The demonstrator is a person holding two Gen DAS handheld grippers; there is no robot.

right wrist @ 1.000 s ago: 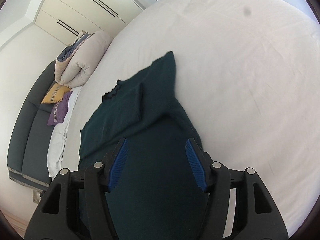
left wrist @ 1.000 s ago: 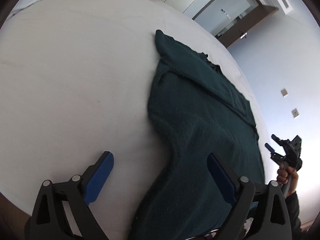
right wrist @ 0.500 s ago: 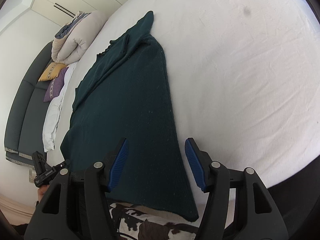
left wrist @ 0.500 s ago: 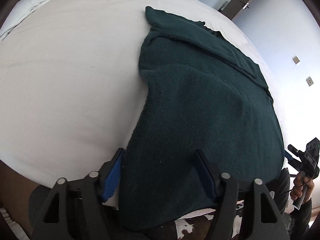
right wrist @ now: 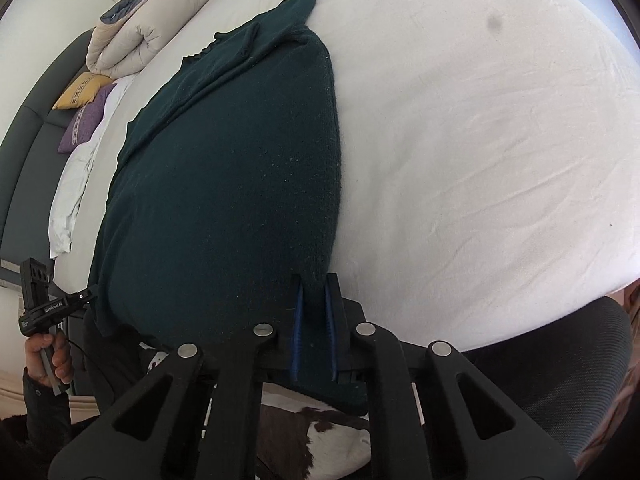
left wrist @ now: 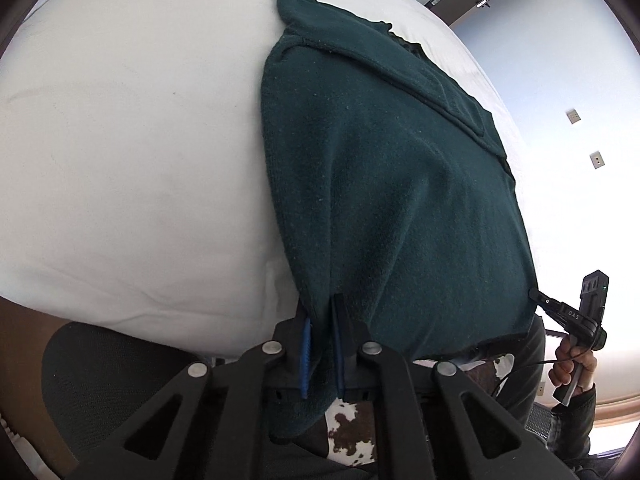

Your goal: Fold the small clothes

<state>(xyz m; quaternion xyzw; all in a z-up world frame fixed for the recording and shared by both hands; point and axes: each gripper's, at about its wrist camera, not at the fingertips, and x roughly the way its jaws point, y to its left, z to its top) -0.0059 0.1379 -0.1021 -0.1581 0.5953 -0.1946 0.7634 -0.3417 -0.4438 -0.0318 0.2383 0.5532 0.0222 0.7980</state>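
Note:
A dark green knitted sweater (left wrist: 392, 168) lies spread on the white bed (left wrist: 120, 140), its hem hanging over the near edge. My left gripper (left wrist: 322, 312) is shut on the hem's left corner, the fabric pinched between its blue pads. My right gripper (right wrist: 314, 296) is shut on the hem's right corner of the sweater (right wrist: 224, 184). From the left wrist view the right gripper (left wrist: 560, 308) shows at the sweater's far corner in a hand; seen from the right wrist, the left gripper (right wrist: 76, 300) shows at the opposite corner. The sleeves lie folded in near the collar.
A rolled beige duvet (right wrist: 136, 36), yellow and purple cushions (right wrist: 86, 108) and a dark headboard sit at the bed's far end. A black mesh chair (right wrist: 560, 356) and a cowhide-patterned rug (right wrist: 320, 432) lie below the bed's edge. White sheet (right wrist: 480, 140) stretches right of the sweater.
Both grippers drew back to the bed's near edge and went from open to shut, each pinching a corner of the sweater's hem.

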